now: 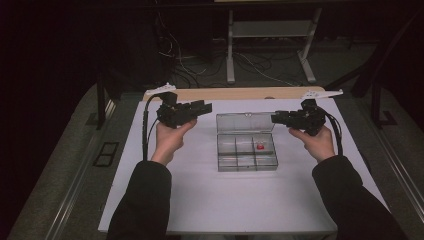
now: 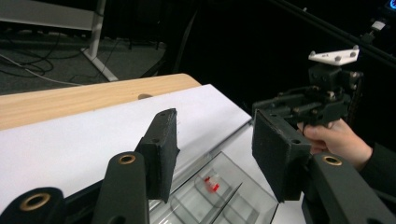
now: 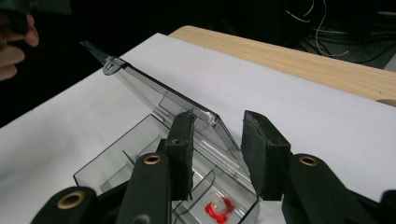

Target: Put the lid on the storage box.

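Clear plastic compartment box sits near the middle of the white table sheet, lid swung open and standing up along the box's far edge. Small red-and-white piece lies in the right-hand compartment of the far row, just inside the box wall; the same piece shows below the jaws in the right gripper view and between the jaws in the left gripper view.

Left gripper is held off the table to the left of the box, near the lid's left end, pointing toward it. Jaws spread, nothing between the pads, no contact with the box.

Right gripper is held to the right of the box, tips just beside the lid's right end. Jaws apart; the lid's corner lies in the gap, but whether a pad touches it I cannot tell.

No brand, label or writing legible on box, lid or grippers
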{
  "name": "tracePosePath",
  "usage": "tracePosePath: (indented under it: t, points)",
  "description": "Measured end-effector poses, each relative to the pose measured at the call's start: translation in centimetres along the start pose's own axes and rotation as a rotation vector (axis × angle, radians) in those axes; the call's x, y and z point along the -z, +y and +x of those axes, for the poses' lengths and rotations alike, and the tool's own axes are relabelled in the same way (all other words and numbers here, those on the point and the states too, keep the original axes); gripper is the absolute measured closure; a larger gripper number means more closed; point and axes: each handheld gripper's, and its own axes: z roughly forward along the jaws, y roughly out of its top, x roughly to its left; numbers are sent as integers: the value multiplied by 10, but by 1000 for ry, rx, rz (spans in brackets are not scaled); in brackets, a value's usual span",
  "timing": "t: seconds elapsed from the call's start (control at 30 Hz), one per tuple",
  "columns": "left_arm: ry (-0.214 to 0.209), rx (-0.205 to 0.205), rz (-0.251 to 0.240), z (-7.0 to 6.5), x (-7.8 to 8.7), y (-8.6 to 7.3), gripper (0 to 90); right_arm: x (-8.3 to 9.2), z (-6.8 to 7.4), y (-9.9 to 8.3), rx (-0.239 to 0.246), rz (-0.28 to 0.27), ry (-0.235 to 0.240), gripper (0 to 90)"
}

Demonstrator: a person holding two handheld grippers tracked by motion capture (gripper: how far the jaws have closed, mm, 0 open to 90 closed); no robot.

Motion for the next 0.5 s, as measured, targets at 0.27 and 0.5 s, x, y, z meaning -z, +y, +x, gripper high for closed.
tracePosePath:
  t: [0.27,0.5]
  points:
    - [31,-21,43,-6,-20,4,714,4,5,-7,6,10,3,617]
    - [21,-54,105,-7,-31,-2,888,7,8,-12,-1,15,5,613]
